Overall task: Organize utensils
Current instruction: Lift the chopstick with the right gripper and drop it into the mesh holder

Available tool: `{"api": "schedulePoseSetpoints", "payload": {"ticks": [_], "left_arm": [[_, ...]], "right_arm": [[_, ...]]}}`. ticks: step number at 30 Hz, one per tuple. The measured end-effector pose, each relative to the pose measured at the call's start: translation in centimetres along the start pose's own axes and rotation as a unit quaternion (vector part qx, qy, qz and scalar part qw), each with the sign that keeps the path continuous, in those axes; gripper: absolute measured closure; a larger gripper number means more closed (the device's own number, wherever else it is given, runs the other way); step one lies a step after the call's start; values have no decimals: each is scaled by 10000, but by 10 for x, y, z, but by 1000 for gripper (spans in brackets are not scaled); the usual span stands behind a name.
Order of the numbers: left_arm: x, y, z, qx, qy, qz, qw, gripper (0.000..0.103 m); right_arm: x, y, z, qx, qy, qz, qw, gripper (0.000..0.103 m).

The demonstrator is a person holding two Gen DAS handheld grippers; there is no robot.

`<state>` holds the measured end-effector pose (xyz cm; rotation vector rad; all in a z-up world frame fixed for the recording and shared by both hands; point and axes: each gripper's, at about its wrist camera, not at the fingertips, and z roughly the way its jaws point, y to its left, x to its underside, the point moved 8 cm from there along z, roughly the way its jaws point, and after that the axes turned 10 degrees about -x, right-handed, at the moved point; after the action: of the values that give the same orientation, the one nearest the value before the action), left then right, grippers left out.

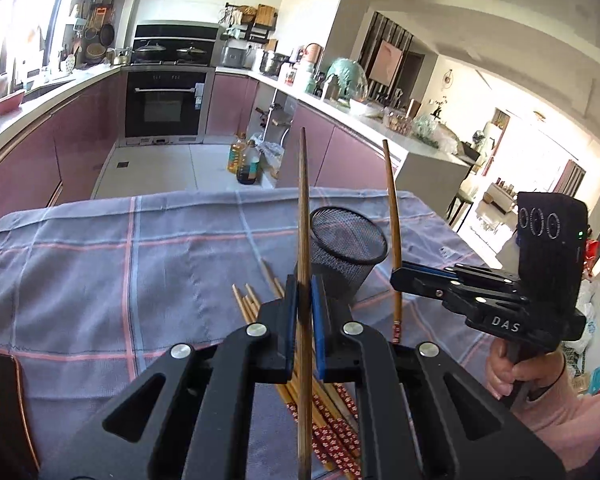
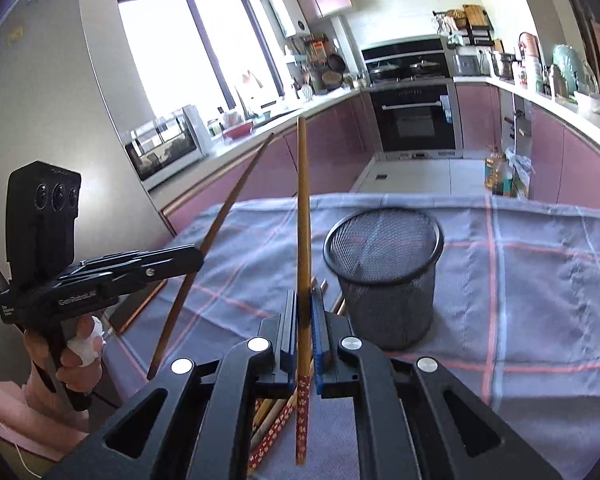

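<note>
Left view: our left gripper (image 1: 305,300) clamps a dark chopstick (image 1: 303,216) upright, cup (image 1: 346,256) just behind, loose sticks (image 1: 332,420) on cloth (image 1: 100,264) | right view: our right gripper (image 2: 305,320) clamps a red-ended chopstick (image 2: 302,216), cup (image 2: 386,276) beside.

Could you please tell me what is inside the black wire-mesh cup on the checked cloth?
The black wire-mesh cup looks empty: through its open rim only mesh wall shows, no chopsticks. Its very bottom is too dark to tell.
</note>
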<state>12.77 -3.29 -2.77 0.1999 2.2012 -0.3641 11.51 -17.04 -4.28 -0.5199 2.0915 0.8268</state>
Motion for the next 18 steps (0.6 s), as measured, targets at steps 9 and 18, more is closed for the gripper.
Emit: {"api": "schedulePoseSetpoints", "payload": {"ticks": [9, 18], "left_arm": [[-69, -23, -29, 424, -912, -294, 9945, 95], [-127, -57, 8, 196, -1472, -490, 9877, 95]], "right_arm": [[-57, -4, -27, 51, -605, -288, 9977, 97], [-93, -18, -33, 169, -947, -385, 9946, 97]]}}
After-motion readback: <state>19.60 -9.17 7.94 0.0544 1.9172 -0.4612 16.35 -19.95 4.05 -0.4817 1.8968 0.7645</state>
